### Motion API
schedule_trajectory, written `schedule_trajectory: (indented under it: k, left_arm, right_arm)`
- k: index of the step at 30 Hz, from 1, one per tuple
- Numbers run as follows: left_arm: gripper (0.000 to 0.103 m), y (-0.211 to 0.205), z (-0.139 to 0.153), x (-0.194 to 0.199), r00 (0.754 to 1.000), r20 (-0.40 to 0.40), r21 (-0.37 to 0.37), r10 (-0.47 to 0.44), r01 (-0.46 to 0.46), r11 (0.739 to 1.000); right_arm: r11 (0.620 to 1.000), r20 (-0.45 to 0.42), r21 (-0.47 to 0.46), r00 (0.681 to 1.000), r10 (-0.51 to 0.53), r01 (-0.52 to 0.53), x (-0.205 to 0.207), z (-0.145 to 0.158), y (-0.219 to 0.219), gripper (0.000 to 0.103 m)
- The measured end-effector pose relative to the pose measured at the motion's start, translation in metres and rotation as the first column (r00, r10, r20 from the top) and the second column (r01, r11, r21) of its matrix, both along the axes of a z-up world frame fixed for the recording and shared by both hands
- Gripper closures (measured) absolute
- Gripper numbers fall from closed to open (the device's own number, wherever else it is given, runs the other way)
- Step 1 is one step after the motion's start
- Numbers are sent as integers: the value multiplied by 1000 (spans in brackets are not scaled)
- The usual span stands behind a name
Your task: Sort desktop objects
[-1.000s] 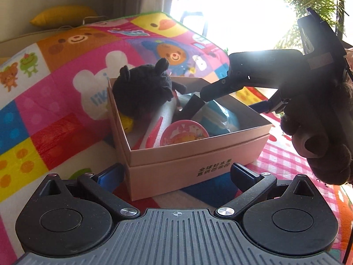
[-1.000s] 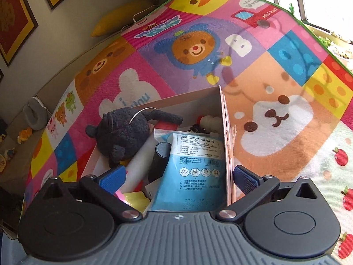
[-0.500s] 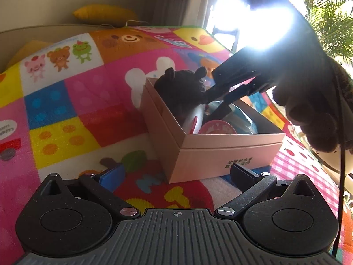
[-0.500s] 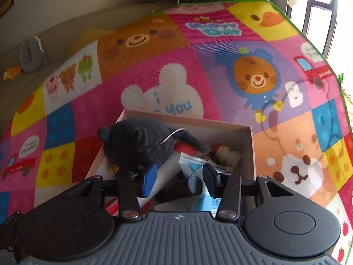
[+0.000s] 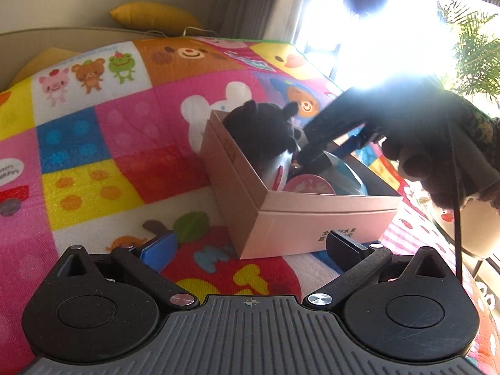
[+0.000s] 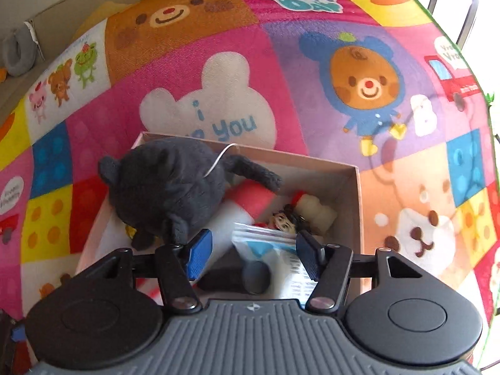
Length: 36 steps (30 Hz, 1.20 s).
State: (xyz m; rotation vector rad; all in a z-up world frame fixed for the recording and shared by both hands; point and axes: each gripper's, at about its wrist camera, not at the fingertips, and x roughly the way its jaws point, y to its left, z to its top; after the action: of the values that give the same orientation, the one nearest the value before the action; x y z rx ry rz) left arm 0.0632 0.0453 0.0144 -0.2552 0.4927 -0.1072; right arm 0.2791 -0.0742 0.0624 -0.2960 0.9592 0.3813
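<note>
A pink cardboard box sits on the play mat and holds a dark grey plush toy, a white-and-red tube, a small doll figurine, a blue packet and a pink round lid. My right gripper points down into the box, its jaws opening. A dark cylinder and the packet lie between the fingers, untouched by the pads. My left gripper hangs open and empty in front of the box's near corner.
The colourful cartoon play mat covers the whole surface. A yellow cushion lies at its far edge, and a grey neck pillow rests on the ledge to the left. A bright window and a potted plant stand to the right.
My right gripper swung over the box and tipped down into it; its jaws narrowed, then widened again. The left gripper shifted left, so the box now sits further right and away.
</note>
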Motion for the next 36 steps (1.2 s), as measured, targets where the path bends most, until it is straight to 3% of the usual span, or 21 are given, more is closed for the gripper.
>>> schedule_trajectory:
  k: [3, 6, 8, 11, 19, 23, 30, 31, 32, 34, 36]
  left_arm:
    - [0, 1, 0, 0, 1000, 3, -4, -2, 2, 1000]
    - [0, 1, -1, 1, 1000, -2, -6, -4, 4, 1000]
    - [0, 1, -1, 1, 1000, -4, -6, -2, 2, 1000]
    - [0, 1, -1, 1, 1000, -4, -5, 2, -2, 1000]
    - [0, 3, -2, 2, 1000, -9, -23, 6, -6, 1000]
    - [0, 5, -2, 2, 1000, -12, -30, 8, -9, 1000]
    - [0, 6, -3, 3, 1000, -15, -38, 4, -5, 999]
    - [0, 6, -3, 3, 1000, -16, -39, 4, -5, 999]
    - [0, 6, -3, 3, 1000, -17, -40, 5, -6, 999]
    - [0, 6, -3, 3, 1000, -19, -39, 8, -9, 999]
    - [0, 5, -3, 3, 1000, -22, -35, 11, -11, 999]
  right_arm:
    - [998, -5, -47, 999, -36, 36, -8, 0, -23, 48]
    - [996, 6, 63, 998, -63, 63, -11, 11, -42, 54]
    - [984, 10, 156, 996, -86, 84, -7, 19, -48, 65]
    - [950, -58, 277, 989, -133, 144, 10, 19, -47, 67]
    - [860, -205, 429, 957, -204, 275, 52, -19, -34, 67]
    - [840, -246, 448, 946, -212, 306, 64, -30, -35, 72]
    - [835, -184, 479, 961, -206, 270, 27, 4, -79, 71]
    - [839, -178, 471, 961, -211, 272, 24, 8, -86, 70]
    - [845, -159, 461, 962, -221, 270, 20, 11, -91, 61]
    - [864, -79, 436, 967, -241, 251, 11, 19, -94, 54]
    - [891, 17, 408, 975, -223, 197, 1, 25, -89, 54]
